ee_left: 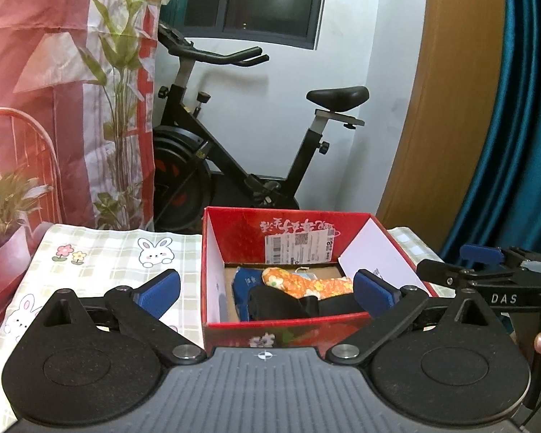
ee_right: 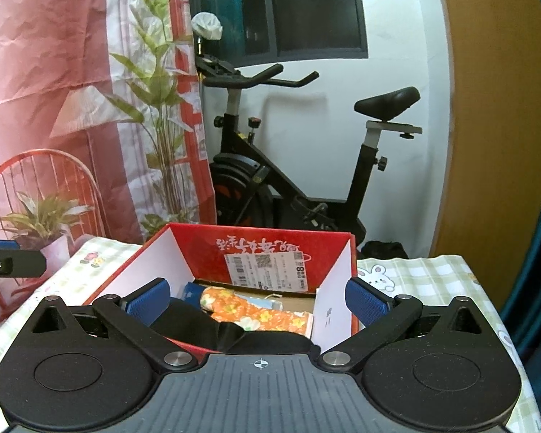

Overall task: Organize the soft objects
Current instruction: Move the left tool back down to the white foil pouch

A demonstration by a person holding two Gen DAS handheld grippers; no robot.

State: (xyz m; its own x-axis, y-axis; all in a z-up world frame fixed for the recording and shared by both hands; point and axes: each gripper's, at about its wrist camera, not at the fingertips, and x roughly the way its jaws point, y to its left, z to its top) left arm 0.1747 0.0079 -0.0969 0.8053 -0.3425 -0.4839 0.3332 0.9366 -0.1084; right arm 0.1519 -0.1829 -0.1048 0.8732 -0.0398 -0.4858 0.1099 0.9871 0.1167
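A red cardboard box stands open on the table; it also shows in the right wrist view. Inside lie an orange flowered soft item, a black soft item and a blue one. My left gripper is open and empty in front of the box. My right gripper is open and empty, just before the box's near rim; it also shows at the right of the left wrist view.
A checked tablecloth with rabbits covers the table. A black exercise bike stands behind it. A red printed backdrop hangs at the left, a wooden panel and teal curtain at the right.
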